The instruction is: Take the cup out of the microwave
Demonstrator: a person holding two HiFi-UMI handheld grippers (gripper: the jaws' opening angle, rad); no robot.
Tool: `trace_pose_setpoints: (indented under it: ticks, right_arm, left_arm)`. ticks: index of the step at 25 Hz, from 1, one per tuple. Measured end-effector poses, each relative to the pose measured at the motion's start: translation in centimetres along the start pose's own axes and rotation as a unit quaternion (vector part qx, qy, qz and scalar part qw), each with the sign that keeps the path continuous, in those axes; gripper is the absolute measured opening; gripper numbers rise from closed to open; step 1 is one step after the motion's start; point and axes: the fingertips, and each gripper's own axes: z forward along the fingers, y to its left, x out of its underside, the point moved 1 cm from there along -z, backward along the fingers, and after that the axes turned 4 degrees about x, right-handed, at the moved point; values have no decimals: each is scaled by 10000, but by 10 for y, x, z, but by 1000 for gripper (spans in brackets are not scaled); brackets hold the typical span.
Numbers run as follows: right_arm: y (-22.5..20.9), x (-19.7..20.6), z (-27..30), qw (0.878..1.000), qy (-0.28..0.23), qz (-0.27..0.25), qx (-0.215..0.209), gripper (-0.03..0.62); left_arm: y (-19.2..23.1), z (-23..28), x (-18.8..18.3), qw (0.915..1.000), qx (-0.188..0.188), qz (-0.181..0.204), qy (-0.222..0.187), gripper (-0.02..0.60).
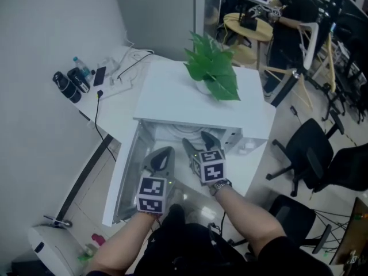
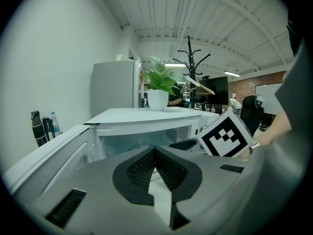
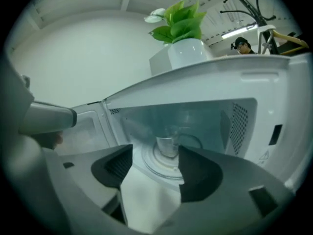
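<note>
A white microwave (image 1: pixel 172 94) stands on a white table with its door (image 1: pixel 123 177) swung open to the left. Inside, a clear glass cup (image 3: pixel 167 142) stands upright on the round turntable (image 3: pixel 196 142). My right gripper (image 3: pixel 155 153) is open in front of the cavity, the cup beyond its fingertips and nothing between its pads. In the head view my right gripper (image 1: pixel 198 141) reaches the opening's edge. My left gripper (image 1: pixel 163 157) sits beside it, by the door, shut and empty (image 2: pixel 155 152). The cup is hidden in the head view.
A potted green plant (image 1: pixel 213 71) stands on top of the microwave. Dark bottles (image 1: pixel 69 85) and cables lie at the table's far left. Black office chairs (image 1: pixel 307 148) stand on the floor to the right, with a round wooden table (image 1: pixel 247 30) behind.
</note>
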Motion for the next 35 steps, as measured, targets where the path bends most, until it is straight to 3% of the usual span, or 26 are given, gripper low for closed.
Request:
trace_pose_setpoints:
  ticks: [13, 31, 35]
  right_arm:
    - [-14, 8, 73, 9992, 219, -55, 327, 394]
    - [-22, 2, 116, 9978, 285, -103, 593, 390]
    - [-25, 0, 116, 9972, 252, -175, 686, 357]
  left_arm:
    - [22, 26, 4, 9999, 59, -56, 93, -3]
    - [46, 41, 8, 9996, -43, -62, 273, -3]
    - [48, 42, 9, 9995, -60, -69, 291, -3]
